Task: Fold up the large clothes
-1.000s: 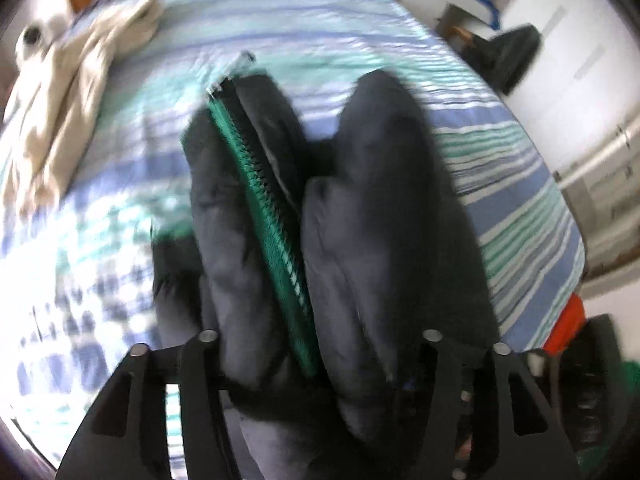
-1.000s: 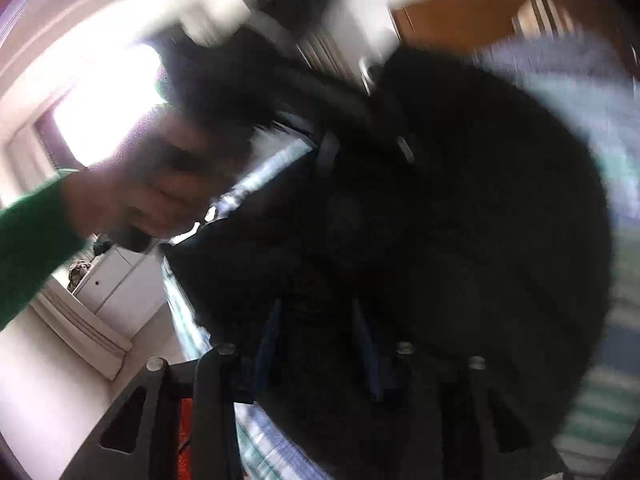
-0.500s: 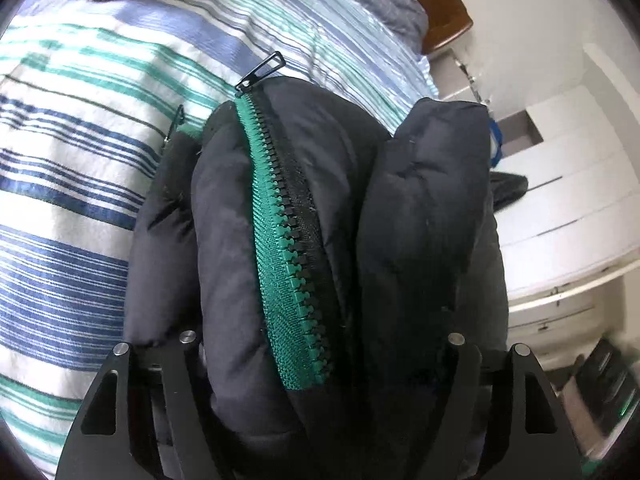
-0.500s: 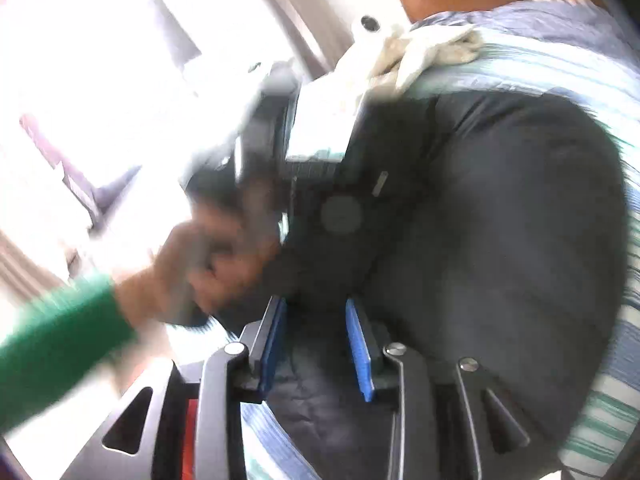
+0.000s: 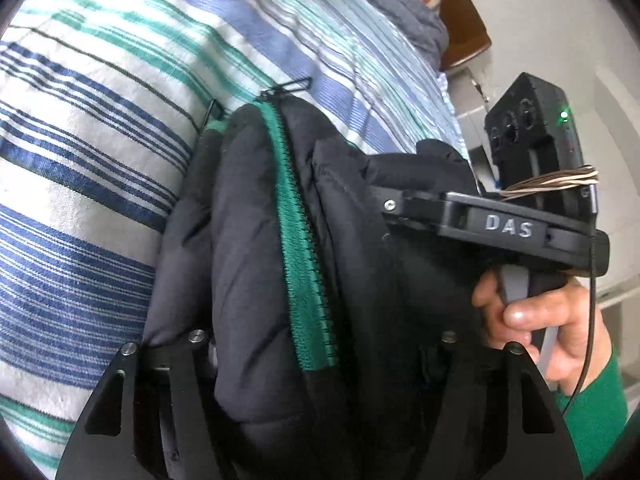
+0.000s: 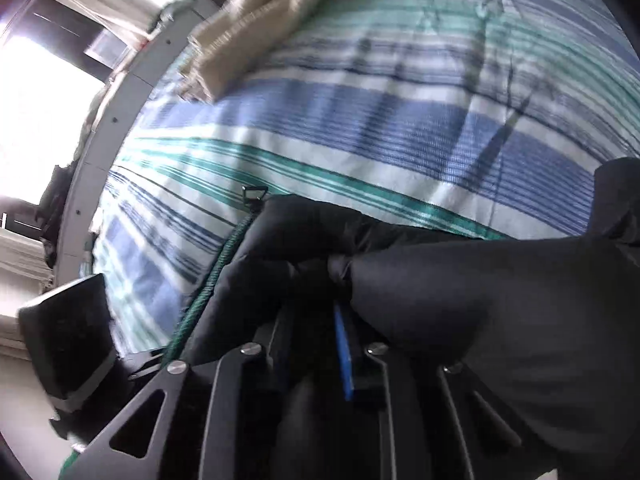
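A black puffer jacket (image 5: 260, 264) with a green zipper (image 5: 296, 248) is bunched between both grippers above the striped bed. My left gripper (image 5: 320, 344) is shut on the jacket; its fingertips are buried in the padding. My right gripper (image 6: 316, 320) is shut on a fold of the same jacket (image 6: 460, 300), one blue pad (image 6: 344, 356) showing. In the left wrist view the right gripper (image 5: 404, 204) comes in from the right, held by a hand in a green sleeve. The zipper pull (image 6: 254, 193) hangs at the jacket's far end.
The bed has a blue, green and white striped cover (image 5: 88, 128) (image 6: 400, 120). A cream garment (image 6: 256, 20) lies at its far end. A wooden headboard (image 5: 460, 28) and white furniture stand to the right. A bright window (image 6: 36, 92) is on the left.
Both grippers have swung with the jacket toward the bed. The right gripper now reaches into the left wrist view. The right wrist view has turned from the window and hand to the bedspread.
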